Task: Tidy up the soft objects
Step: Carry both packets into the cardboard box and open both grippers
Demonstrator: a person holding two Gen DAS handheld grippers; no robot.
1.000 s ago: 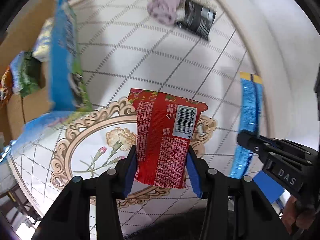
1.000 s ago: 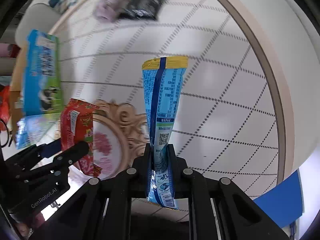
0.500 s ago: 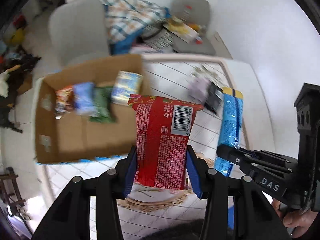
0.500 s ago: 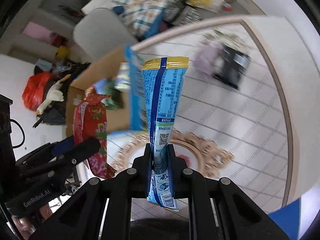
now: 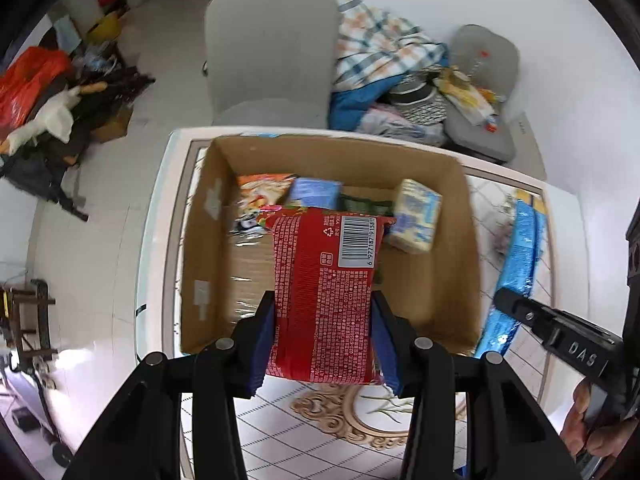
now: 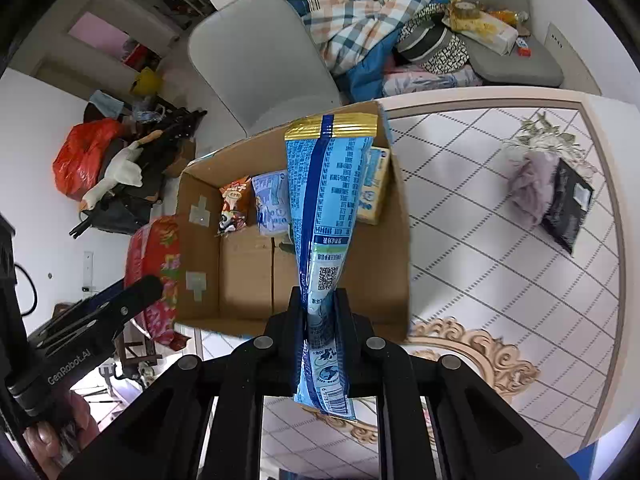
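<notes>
My left gripper point(image 5: 322, 320) is shut on a red snack packet point(image 5: 324, 292) and holds it above the near side of an open cardboard box point(image 5: 192, 240). My right gripper point(image 6: 320, 312) is shut on a long blue snack packet point(image 6: 324, 208), held upright over the same box point(image 6: 400, 240). Several packets lie at the box's far end, among them a yellow-blue pack point(image 5: 416, 216) and an orange packet point(image 6: 234, 204). The red packet also shows at the left of the right wrist view point(image 6: 154, 264), and the blue one at the right of the left wrist view point(image 5: 520, 260).
The box stands on a white tiled table point(image 6: 480, 264) with a gold floral emblem point(image 6: 480, 352). A purple cloth point(image 6: 532, 188) and a black pouch point(image 6: 568, 208) lie on the table's far right. A grey chair point(image 5: 272, 52) and piled fabrics point(image 6: 360, 12) stand beyond the table.
Both grippers have swung with their packets from over the table top to over the cardboard box. The box has come into the middle of both views. Both grips are unchanged.
</notes>
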